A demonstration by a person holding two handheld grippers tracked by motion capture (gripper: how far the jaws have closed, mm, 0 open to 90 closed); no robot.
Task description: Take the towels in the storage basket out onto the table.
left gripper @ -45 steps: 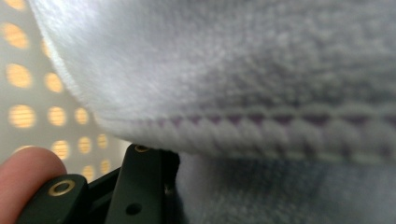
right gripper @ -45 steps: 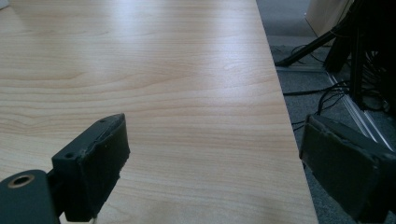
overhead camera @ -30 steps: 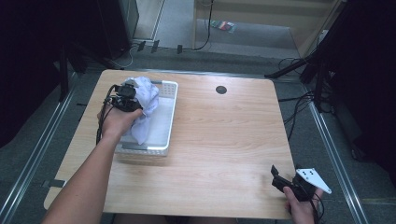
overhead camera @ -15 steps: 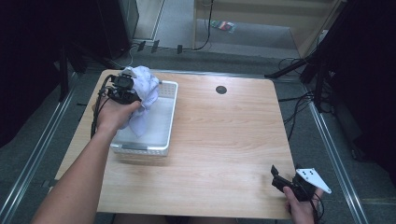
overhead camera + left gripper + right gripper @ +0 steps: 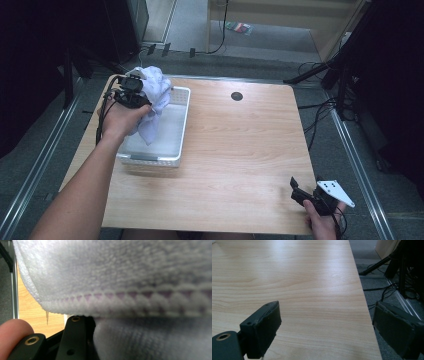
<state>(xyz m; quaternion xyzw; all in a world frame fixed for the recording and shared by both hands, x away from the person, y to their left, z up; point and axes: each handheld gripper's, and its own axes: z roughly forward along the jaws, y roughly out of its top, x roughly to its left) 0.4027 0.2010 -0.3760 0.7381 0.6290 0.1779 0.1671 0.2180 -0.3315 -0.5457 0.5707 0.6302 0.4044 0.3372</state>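
High view: towel [image 5: 152,95] clamped between jaws.

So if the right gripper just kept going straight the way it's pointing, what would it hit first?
Probably nothing soon: the right gripper, jaws open, points low across the bare table. Depth is unclear, but the path looks free as far as its own view shows.

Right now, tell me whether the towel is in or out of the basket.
Partly out: the left gripper holds the towel bunched above the basket, one end hanging inside.
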